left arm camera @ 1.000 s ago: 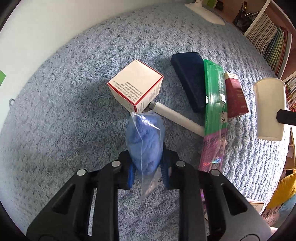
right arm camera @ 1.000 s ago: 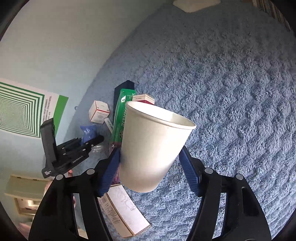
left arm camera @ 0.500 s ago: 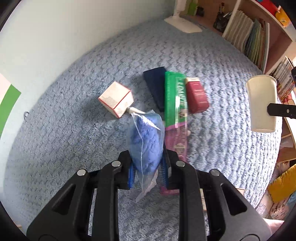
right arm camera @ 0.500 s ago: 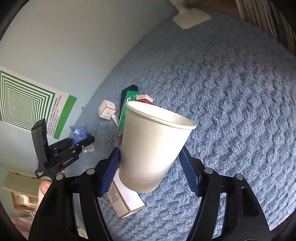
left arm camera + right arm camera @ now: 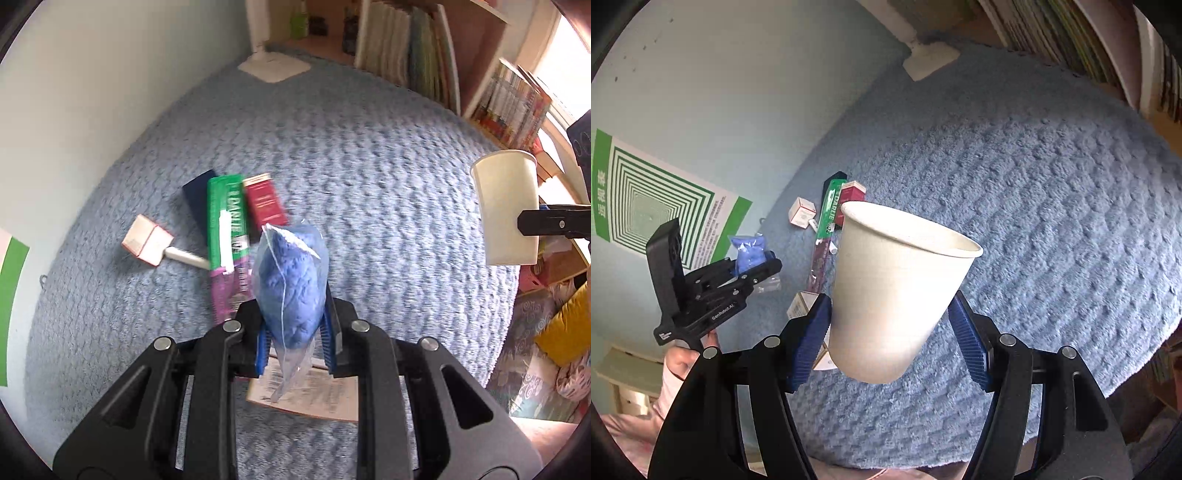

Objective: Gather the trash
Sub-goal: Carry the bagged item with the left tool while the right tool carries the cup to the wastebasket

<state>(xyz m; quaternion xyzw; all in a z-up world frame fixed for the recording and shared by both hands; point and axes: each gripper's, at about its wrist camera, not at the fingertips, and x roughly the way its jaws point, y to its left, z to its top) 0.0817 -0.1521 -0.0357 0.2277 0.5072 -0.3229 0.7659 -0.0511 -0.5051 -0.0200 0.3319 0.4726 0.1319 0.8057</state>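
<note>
blue rug (image 5: 388, 206) | left hand-held gripper (image 5: 295, 347) clamps bag (image 5: 291, 280) | right hand-held gripper (image 5: 890, 332) clamps cup (image 5: 897, 291)

blue-filled clear bag (image 5: 291, 280): pinched, upright | white paper cup (image 5: 897, 291): held, tilted

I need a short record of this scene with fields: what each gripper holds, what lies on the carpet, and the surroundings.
left gripper: shut on a clear plastic bag of blue material, lifted off the carpet
right gripper: shut on a white paper cup, mouth up, tilted
carpet: blue, textured
left on carpet: green toothpaste box, red box, dark blue box, small white box with red edges, white tube
surroundings: bookshelf, pale wall
</note>
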